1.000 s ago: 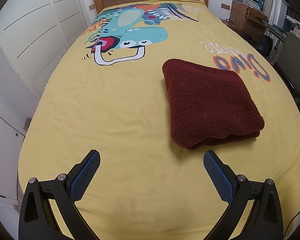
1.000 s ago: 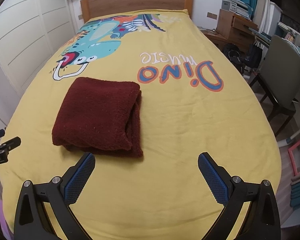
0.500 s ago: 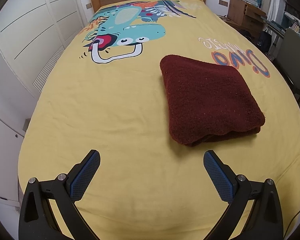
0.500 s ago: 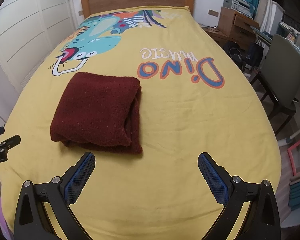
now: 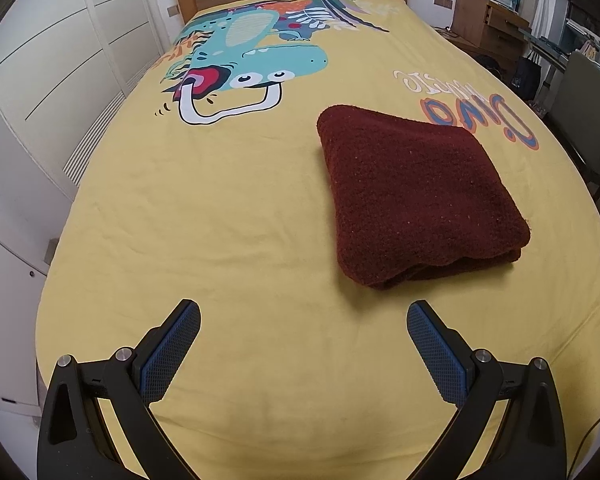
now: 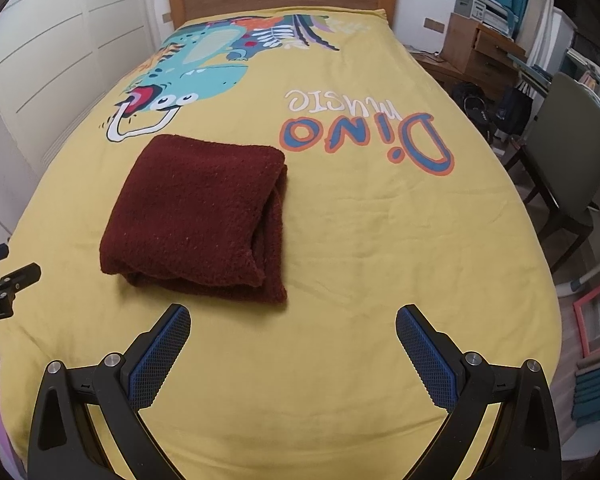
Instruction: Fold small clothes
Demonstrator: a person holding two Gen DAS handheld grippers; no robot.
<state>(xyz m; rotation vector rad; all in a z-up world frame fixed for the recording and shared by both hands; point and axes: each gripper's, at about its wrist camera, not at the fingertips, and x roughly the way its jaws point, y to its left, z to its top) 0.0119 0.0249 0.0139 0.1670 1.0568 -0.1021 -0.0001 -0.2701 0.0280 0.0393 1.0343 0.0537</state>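
On the bed: a dark red fleece garment point(image 5: 416, 196) lies folded into a compact block on the yellow dinosaur sheet point(image 5: 220, 220), its stacked layers showing along the near edge.
Garment position, left view: at about 1 o'clock from the left gripper point(image 5: 303, 334), near but apart from it.
Garment position, right view: at about 11 o'clock from the right gripper point(image 6: 293, 334), its near corner just ahead of the left blue pad point(image 6: 160, 354), not touching.
Change over the last second: the garment keeps the same folded shape and the same spot on the sheet; both views have drifted only slightly, with the bundle sitting a little higher and further off in the left view. No new fold has been laid.
Meaning for the task: I judge this piece folded and released, with the hands backing away; what is left is at most a tidy of the loose layers at the open edge, or a move to another item.
Left gripper: jaws spread wide, nothing between the pads, hanging over bare sheet.
Right gripper: jaws equally wide apart, empty, touching no cloth.
Beside the bed: a grey chair point(image 6: 568, 168) at 3 o'clock, well apart.
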